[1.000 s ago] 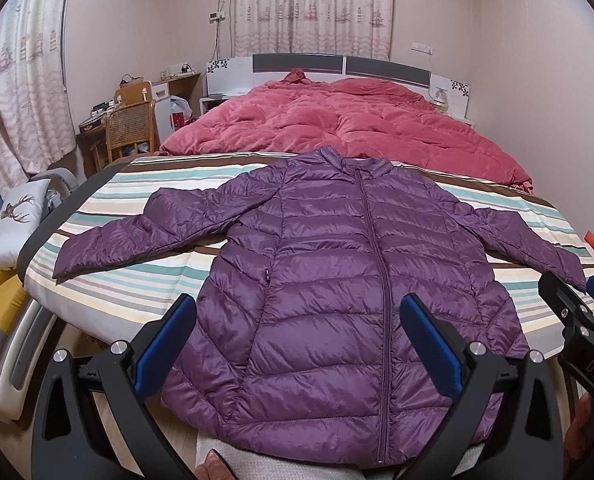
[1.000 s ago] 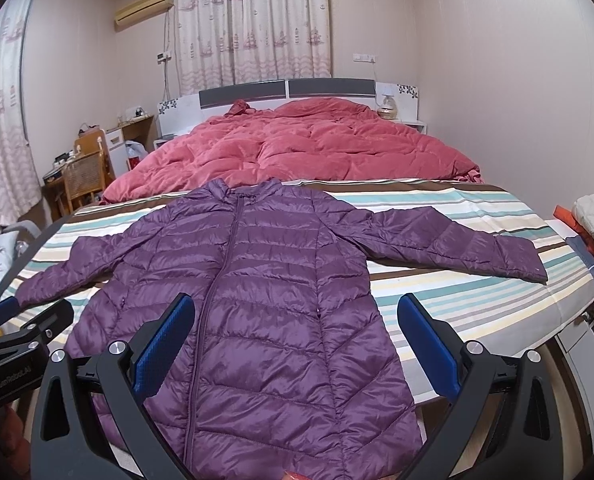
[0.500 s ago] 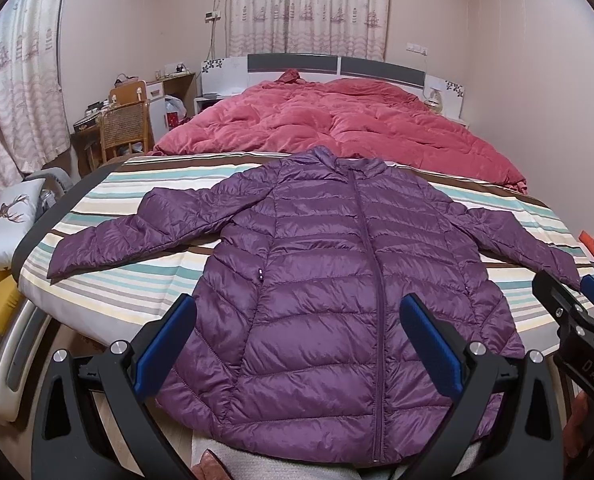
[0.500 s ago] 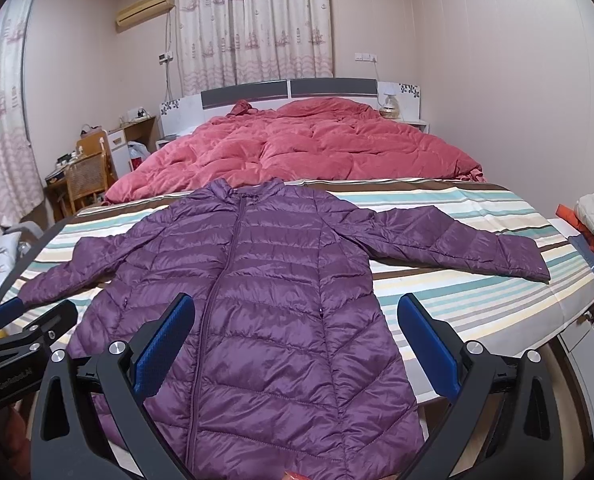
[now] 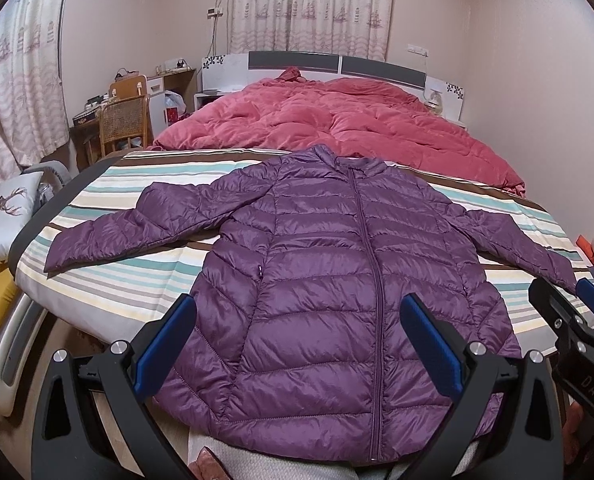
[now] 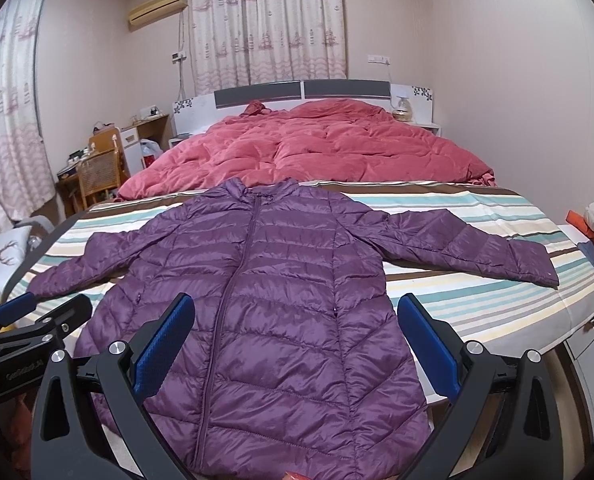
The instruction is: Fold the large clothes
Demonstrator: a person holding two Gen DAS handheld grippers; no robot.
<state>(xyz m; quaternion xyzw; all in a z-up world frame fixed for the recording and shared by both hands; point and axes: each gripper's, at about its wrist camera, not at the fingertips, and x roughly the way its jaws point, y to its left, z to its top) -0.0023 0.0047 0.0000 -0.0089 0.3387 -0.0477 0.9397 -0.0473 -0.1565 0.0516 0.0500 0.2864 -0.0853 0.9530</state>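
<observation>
Two grippers sit in my feeds, both spread wide and holding nothing. The left gripper [image 5: 297, 344] hangs above the lower front of the purple puffer jacket [image 5: 337, 280], and the right gripper [image 6: 295, 342] hangs over the same garment from the other side. The jacket lies flat and zipped on the striped sheet [image 5: 129, 276] at the foot of the bed, collar toward the red duvet [image 5: 337, 120], both sleeves stretched outward.

I cannot see the whole hem: in the left wrist view its near edge droops over something grey and knitted at the bottom of the frame, and my own fingers cover part of each lower corner. The cuff of the sleeve on the right of that view slips behind the other gripper's body, where I read the letters "DAS". In the right wrist view the left tool carries pale lettering too blurred for me to read.

A white cushion [image 5: 7, 216] with a deer print sits beside the bed, partly cut off. The items on the desk behind the cane chair [image 5: 123, 124] are too small to make out.
</observation>
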